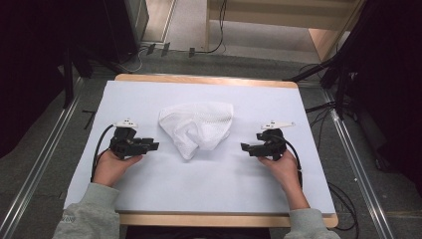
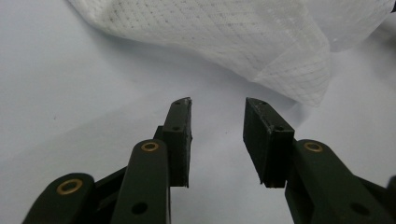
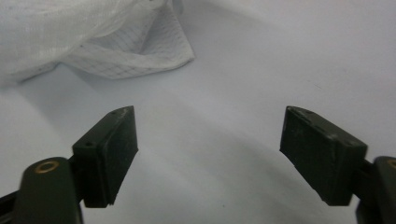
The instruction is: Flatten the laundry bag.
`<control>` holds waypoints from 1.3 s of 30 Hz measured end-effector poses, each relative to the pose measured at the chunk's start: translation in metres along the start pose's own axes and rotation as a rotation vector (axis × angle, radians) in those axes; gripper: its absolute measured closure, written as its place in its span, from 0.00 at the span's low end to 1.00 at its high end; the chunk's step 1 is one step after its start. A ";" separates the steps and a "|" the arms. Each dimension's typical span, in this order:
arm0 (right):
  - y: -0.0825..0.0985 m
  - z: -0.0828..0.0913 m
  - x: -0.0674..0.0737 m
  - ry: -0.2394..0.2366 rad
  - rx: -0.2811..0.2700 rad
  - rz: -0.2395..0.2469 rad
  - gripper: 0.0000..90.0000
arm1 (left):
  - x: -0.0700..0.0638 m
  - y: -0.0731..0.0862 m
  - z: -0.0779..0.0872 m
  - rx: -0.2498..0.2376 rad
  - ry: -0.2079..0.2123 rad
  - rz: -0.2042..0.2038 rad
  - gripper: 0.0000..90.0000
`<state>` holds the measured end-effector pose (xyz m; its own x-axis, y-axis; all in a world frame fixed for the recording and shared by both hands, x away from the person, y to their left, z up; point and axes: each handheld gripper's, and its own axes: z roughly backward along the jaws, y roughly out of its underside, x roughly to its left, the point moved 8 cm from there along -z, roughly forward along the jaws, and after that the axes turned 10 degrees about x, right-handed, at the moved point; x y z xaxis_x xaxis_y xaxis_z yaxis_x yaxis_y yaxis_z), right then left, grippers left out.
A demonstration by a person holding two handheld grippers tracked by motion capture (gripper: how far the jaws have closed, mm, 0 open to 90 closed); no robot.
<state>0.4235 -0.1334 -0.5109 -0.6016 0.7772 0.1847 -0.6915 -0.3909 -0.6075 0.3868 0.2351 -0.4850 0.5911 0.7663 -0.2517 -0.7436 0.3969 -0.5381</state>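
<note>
White-covered bench: my left fingers and right fingers flank the crumpled white mesh cloth, both open and empty, ready to grasp.

Bare worktop lies open between your left hand-held gripper and right hand-held gripper. Crumpled white cloth sits ahead, between them, sole obstacle. Both approach paths unobstructed.

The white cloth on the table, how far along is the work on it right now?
Nothing looks done yet: the white cloth lies crumpled in a heap on the table. In hand: the left gripper and the right gripper sit on either side of it, both pointing toward it, jaws open and empty, not touching it. Left to do: probably grasping the cloth and handling it, likely spreading or folding.
</note>
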 end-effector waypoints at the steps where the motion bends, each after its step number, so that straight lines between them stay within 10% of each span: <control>1: 0.000 0.000 0.000 0.000 0.000 0.000 0.23 | 0.001 0.001 0.000 0.009 -0.005 -0.002 0.66; 13: 0.000 -0.003 0.011 -0.027 0.024 0.000 0.30 | 0.006 -0.002 -0.004 0.024 0.001 0.037 0.47; 39: -0.003 0.000 0.013 -0.033 0.021 -0.051 0.43 | 0.003 -0.005 -0.007 0.030 0.011 0.020 0.43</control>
<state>0.4177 -0.1222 -0.5064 -0.5780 0.7798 0.2404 -0.7295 -0.3617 -0.5805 0.3948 0.2322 -0.4885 0.5791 0.7689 -0.2711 -0.7644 0.3963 -0.5086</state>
